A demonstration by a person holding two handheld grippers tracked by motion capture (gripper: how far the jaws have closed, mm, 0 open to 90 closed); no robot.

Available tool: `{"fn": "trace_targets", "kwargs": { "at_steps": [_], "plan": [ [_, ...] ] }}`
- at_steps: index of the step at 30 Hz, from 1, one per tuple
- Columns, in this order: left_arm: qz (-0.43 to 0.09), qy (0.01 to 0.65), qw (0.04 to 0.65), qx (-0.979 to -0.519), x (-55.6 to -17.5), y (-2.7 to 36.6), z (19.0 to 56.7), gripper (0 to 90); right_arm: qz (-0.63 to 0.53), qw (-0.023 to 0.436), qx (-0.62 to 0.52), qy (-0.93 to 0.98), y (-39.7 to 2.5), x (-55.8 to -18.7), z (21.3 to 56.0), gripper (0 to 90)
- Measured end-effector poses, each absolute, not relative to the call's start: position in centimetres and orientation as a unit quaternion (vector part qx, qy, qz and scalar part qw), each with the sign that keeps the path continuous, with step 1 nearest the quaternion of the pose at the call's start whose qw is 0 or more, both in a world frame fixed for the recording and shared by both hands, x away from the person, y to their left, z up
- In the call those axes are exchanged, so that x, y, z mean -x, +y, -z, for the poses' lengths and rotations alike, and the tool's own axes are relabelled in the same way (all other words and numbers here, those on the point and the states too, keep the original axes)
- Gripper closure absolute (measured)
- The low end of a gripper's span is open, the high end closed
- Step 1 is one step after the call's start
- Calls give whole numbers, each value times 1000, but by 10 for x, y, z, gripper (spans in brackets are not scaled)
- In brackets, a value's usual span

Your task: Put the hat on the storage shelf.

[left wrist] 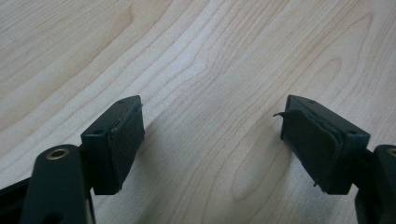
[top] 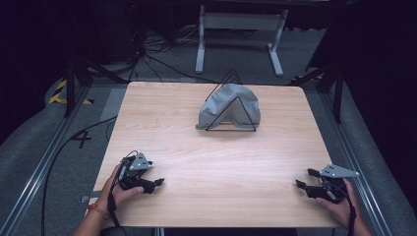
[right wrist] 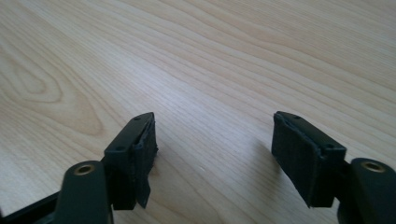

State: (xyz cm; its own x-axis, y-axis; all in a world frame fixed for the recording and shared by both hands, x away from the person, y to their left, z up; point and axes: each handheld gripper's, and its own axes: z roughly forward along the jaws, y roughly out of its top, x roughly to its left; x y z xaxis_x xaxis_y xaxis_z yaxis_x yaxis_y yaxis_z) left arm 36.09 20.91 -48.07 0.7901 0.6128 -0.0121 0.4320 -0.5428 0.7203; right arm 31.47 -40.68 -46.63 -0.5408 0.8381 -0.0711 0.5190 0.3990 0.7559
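Note:
A grey cloth [top: 229, 104] is draped over a black wire triangular rack [top: 231, 129] at the far middle of the wooden table [top: 211, 162]. My left gripper [top: 156, 184] rests near the front left corner, held by a hand, far from the cloth. My right gripper [top: 304, 179] rests near the front right edge. In the left gripper view the left gripper [left wrist: 210, 135] is open over bare wood, with nothing between its pads [left wrist: 126, 140]. The right gripper [right wrist: 212, 144] in its own view is open too, with bare wood between its pads [right wrist: 299, 154].
The table's front edge lies just below both hands. Beyond the far edge a white metal stand [top: 241, 29] and black cables [top: 147, 54] sit on the grey floor. Rails run along both sides of the table.

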Motion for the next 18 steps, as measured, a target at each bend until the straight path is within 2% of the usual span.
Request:
{"fn": "trace_targets", "kwargs": {
  "at_steps": [5,18],
  "plan": [
    [-131,306,371,-867,-359,210,481,193,-354,211,-443,796,-409,-318,467,243],
    [-127,312,371,-865,-358,210,481,187,-352,211,-437,800,-409,-319,467,229]
  ]
}}
